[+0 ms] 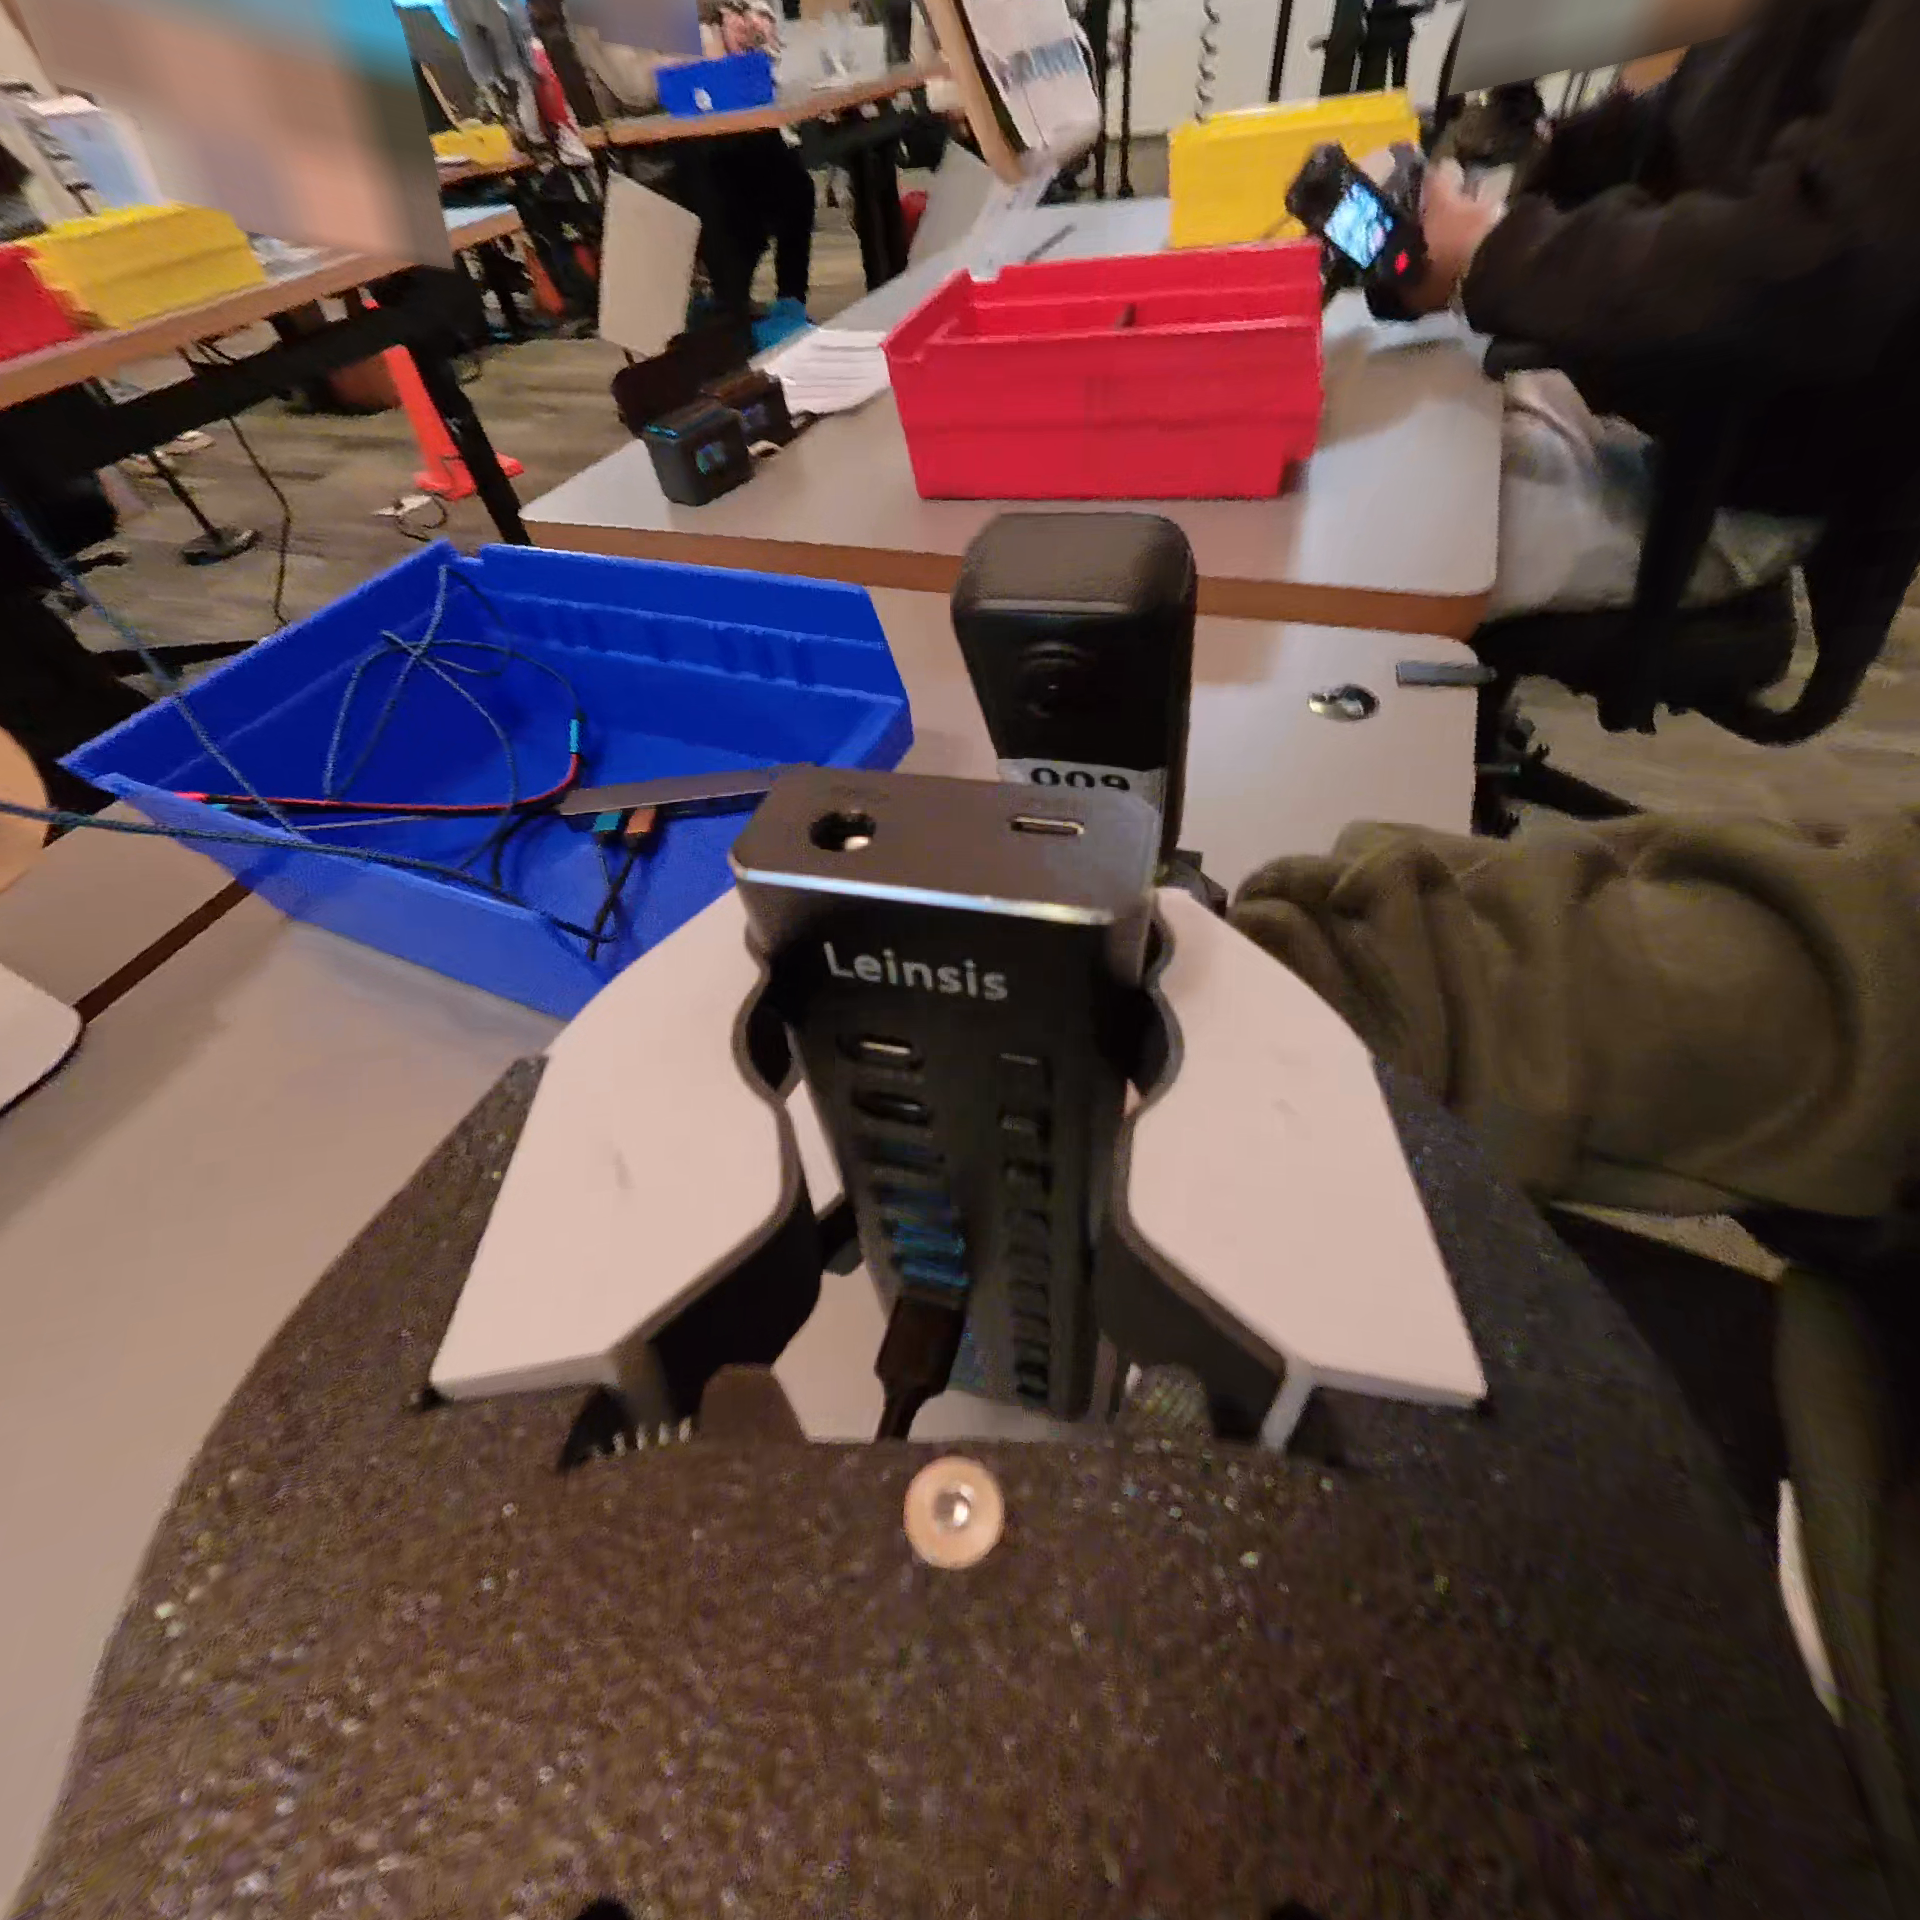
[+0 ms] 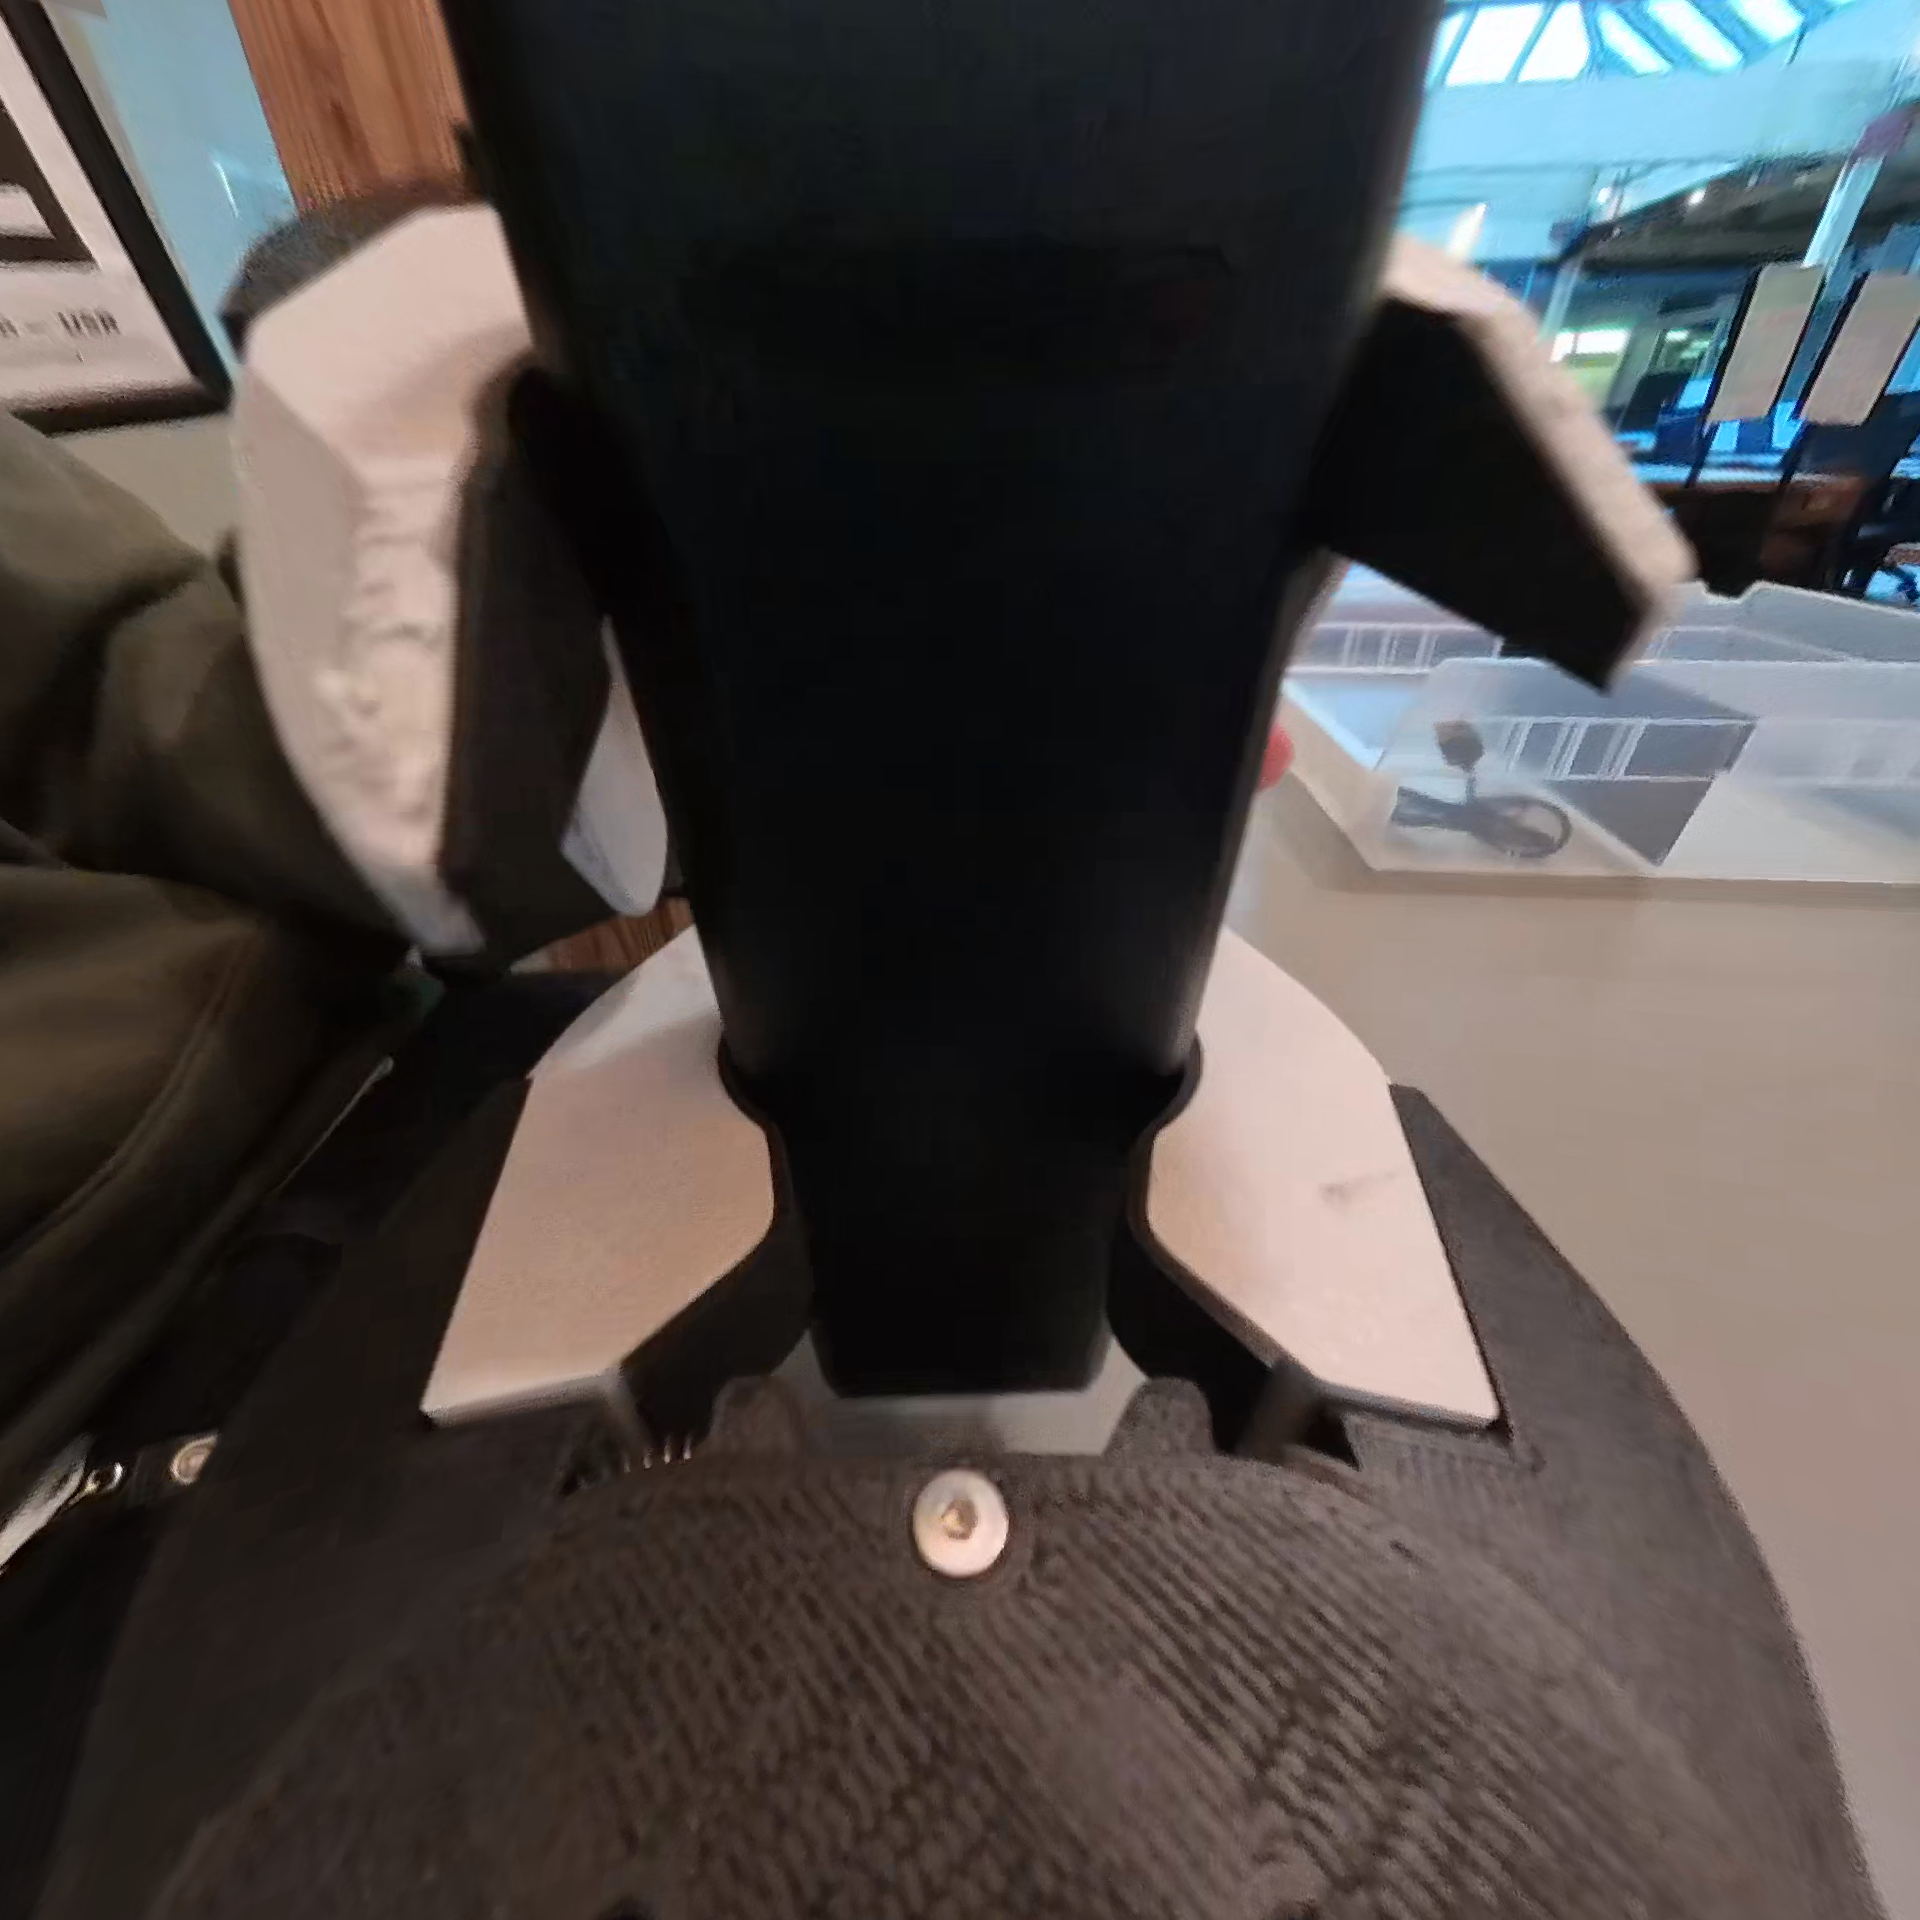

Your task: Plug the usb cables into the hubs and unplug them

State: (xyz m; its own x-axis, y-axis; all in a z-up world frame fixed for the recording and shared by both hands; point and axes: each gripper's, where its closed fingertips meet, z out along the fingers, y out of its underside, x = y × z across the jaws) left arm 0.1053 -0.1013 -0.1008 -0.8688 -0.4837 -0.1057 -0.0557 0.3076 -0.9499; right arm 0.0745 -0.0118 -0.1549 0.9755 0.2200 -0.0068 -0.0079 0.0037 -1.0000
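Note:
In the left wrist view my left gripper (image 1: 956, 1008) is shut on a black USB hub (image 1: 966, 1122) and holds it end-up above the grey table (image 1: 260, 1091). A black cable plug (image 1: 914, 1340) sits in the hub's lowest port, near the gripper's base. In the right wrist view my right gripper (image 2: 961, 1070) is shut on the same hub's plain dark back (image 2: 956, 623). The left gripper's fingers (image 2: 343, 571) clamp it farther up. A black camera (image 1: 1070, 644) and an olive sleeve (image 1: 1558, 997) show behind the hub.
A blue bin (image 1: 675, 644) at the left holds loose cables (image 1: 457, 727) and a slim grey hub (image 1: 665, 795). A red bin (image 1: 1101, 416) and a yellow bin (image 1: 1278, 177) stand on the far table. A clear bin (image 2: 1558, 769) with a black cable is at the right. The tips of one gripper are about 10 centimetres away from the tips of the other.

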